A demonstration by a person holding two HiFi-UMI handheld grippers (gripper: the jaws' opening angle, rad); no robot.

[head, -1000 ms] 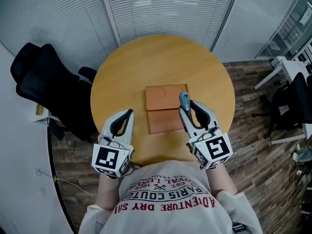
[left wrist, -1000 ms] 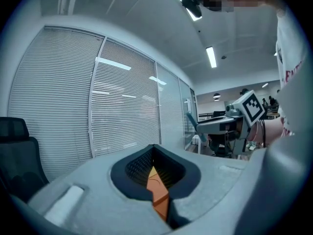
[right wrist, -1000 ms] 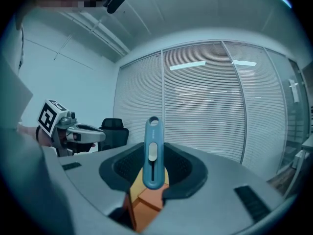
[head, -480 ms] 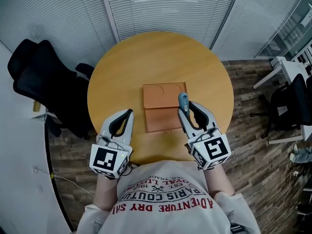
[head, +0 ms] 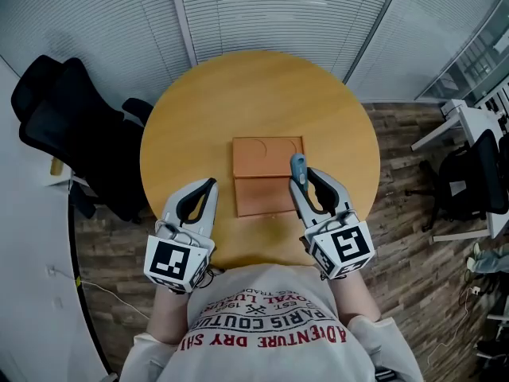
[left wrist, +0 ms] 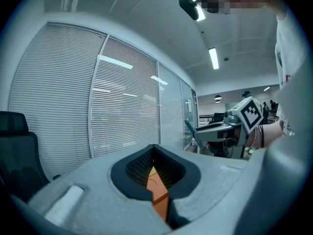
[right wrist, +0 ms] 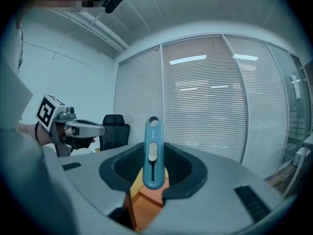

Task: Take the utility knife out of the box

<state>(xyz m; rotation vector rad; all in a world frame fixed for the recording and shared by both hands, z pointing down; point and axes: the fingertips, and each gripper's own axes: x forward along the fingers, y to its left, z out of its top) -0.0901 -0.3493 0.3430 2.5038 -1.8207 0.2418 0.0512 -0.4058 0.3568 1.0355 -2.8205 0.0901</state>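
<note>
Utility knife out of the box, scene holding steady

Head view: the right claw [head: 301, 183] kept the utility knife [head: 298, 168] over the right edge of the box [head: 258, 156] on the desk [head: 238, 94], as a second before, and the left claw [head: 208, 188] waited left of the box. Left gripper view: that claw [left wrist: 154, 153] was together, empty. Right gripper view: jaws clamped on the knife [right wrist: 152, 153], upright above the box [right wrist: 146, 204], so the removal looked essentially done
</note>
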